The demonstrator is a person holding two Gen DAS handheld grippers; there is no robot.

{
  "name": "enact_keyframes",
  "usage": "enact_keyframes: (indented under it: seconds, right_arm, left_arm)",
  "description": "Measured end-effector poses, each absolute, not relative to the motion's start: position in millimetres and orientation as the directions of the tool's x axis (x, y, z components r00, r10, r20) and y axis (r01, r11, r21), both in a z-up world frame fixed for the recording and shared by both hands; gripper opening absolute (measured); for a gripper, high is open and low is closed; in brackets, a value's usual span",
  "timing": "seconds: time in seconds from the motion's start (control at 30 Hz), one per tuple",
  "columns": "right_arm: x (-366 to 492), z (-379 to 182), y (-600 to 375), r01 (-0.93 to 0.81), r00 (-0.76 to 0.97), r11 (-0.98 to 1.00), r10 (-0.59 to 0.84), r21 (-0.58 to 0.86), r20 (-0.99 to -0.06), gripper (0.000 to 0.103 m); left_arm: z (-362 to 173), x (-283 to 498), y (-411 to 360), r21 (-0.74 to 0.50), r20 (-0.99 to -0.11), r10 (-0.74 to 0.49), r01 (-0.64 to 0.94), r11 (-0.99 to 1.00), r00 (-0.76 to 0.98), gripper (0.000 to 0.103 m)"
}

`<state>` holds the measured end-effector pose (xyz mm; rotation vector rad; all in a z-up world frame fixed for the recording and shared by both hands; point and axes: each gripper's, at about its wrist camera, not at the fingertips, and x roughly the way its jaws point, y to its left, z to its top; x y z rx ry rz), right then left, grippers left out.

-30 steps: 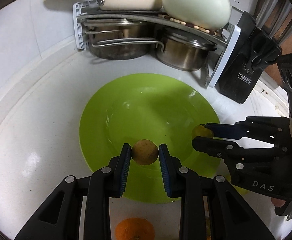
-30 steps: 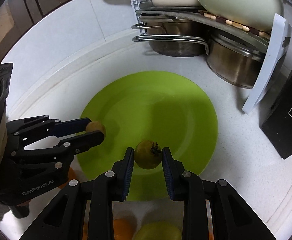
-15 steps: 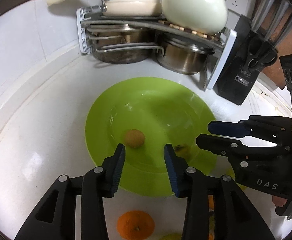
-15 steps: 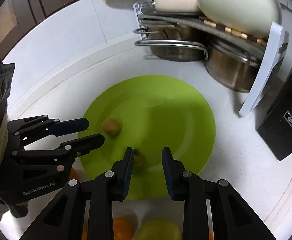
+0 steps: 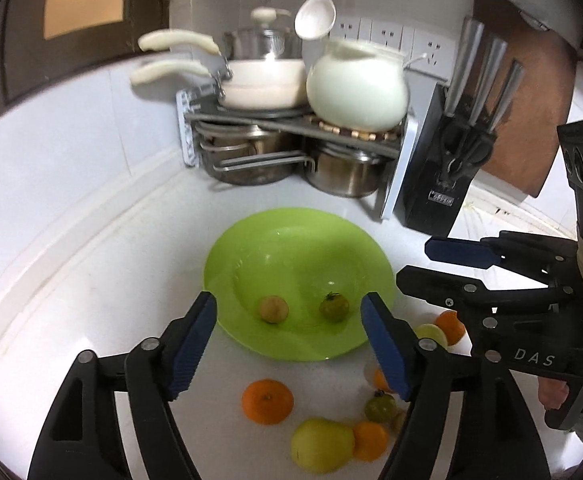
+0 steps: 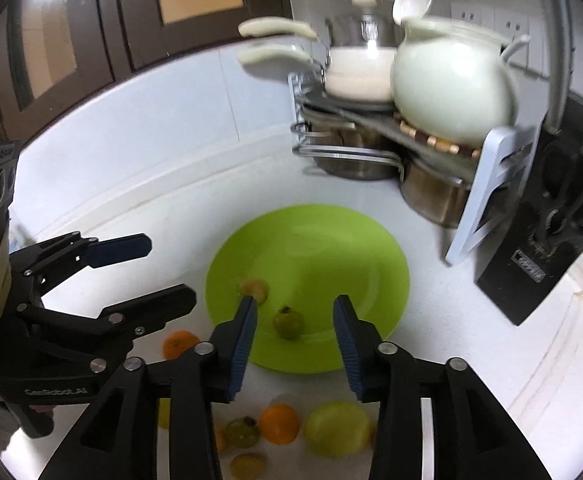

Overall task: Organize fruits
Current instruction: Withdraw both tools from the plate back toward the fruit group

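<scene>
Left tool (image 5: pixel 287 336) hangs above the near rim of the green plate (image 5: pixel 251 240), jaws opening, nothing between them. On the plate lie a tan round fruit (image 5: pixel 273 309) and, just right of it, a greenish fruit with a dark stem (image 5: pixel 334 307), apart from each other.

On the white counter (image 5: pixel 111 280) in front of the plate: an orange (image 5: pixel 267 401), a yellow-green pear-like fruit (image 5: pixel 321 444), a smaller orange (image 5: pixel 369 441) touching it, and a small green tomato-like fruit (image 5: pixel 380 407).

Behind the plate, a metal rack (image 5: pixel 251 120) carries cream pots over steel pans; right of it stands a black knife block (image 5: pixel 443 184).

Right tool (image 6: pixel 295 330) also hangs over the near rim, jaws opening and empty; its black frame hides part of the loose fruit.
</scene>
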<state>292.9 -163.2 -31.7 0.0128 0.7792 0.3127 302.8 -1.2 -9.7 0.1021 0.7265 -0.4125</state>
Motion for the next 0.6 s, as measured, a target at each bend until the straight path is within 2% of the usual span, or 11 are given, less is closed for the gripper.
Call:
enact_keyframes:
  seconds: [0.17, 0.6]
  right_arm:
    - [269, -20, -160, -0.281, 0.693, 0.953, 0.281, 0.110, -0.664, 0.047]
    - [207, -3, -145, -0.259, 0.769, 0.964, 0.248, 0.068, -0.589, 0.056]
  left_arm:
    - [6, 276, 8, -0.002, -0.617, -0.306, 0.387, 0.922, 0.725, 0.079]
    - [12, 221, 24, 0.049, -0.581, -0.306, 0.408, 0.912, 0.754, 0.085]
